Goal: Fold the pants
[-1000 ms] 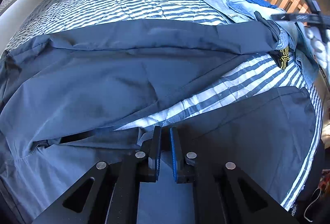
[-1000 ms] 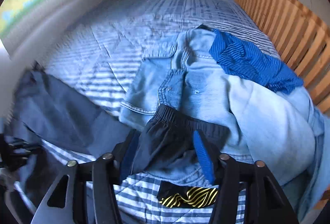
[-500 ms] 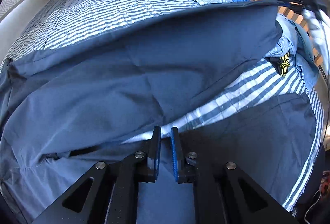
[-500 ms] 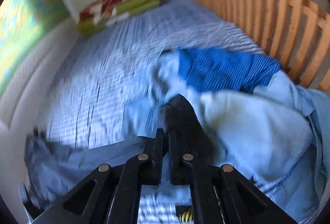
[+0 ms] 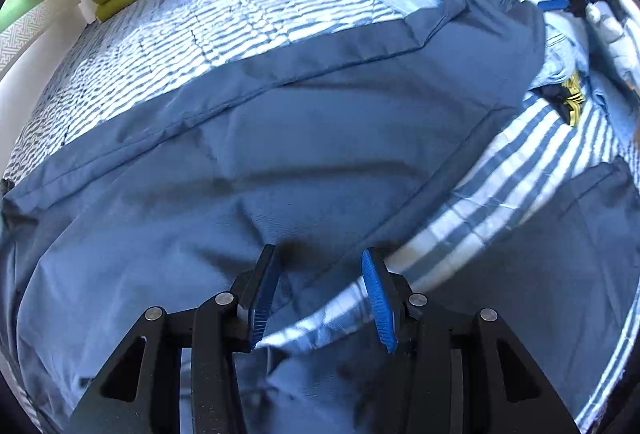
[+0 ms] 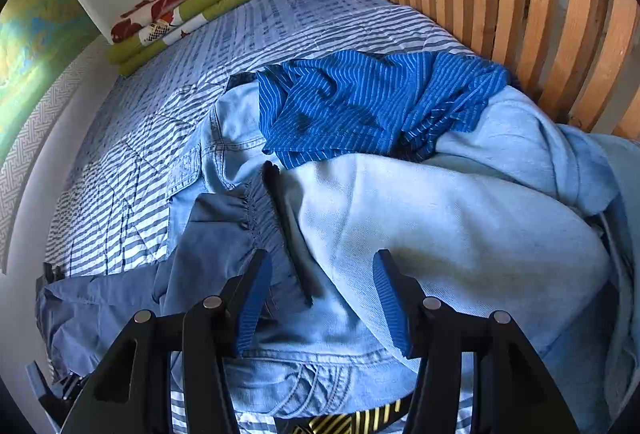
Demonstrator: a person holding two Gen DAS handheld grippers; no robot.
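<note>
- Pants point(image 5: 248, 170) lie spread on the bed point(image 5: 224, 10), waistband on the jeans point(image 6: 440, 234).
- Thin, limp, slippery-looking cloth; take hold at waistband and hem.
- Left gripper point(image 5: 320, 294) and right gripper point(image 6: 320, 298): fingers just spread, pinching nothing.

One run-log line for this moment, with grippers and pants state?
left gripper: open, just opening | right gripper: open, just opening | dark blue fabric pants: released, one leg laid over, fold unfinished
</note>
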